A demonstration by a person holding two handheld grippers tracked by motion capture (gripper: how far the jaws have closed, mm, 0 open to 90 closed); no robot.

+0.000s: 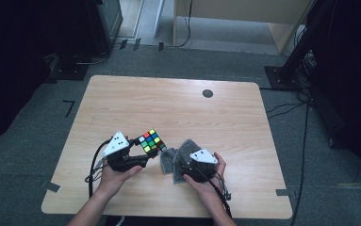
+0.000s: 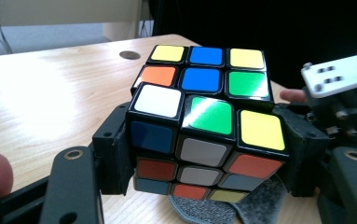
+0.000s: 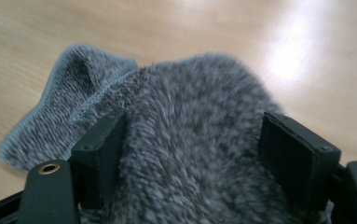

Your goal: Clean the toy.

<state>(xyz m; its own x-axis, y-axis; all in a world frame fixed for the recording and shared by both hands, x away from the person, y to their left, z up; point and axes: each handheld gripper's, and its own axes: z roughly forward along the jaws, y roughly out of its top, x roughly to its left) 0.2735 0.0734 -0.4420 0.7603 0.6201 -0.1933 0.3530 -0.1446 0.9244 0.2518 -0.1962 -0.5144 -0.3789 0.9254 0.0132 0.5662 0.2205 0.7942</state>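
Near the tabletop's (image 1: 121,94) front edge, left gripper (image 1: 145,157) pinches a puzzle cube (image 1: 151,141) between its pads, lifted clear of the wood. Right gripper (image 1: 180,165), jaws spread, straddles a grey fuzzy cloth (image 1: 183,149) just right of the cube; pads not clearly pressing. Judged: cube secured, cloth grasp underway, wiping still ahead. Far edge: a dark round grommet (image 1: 208,93).
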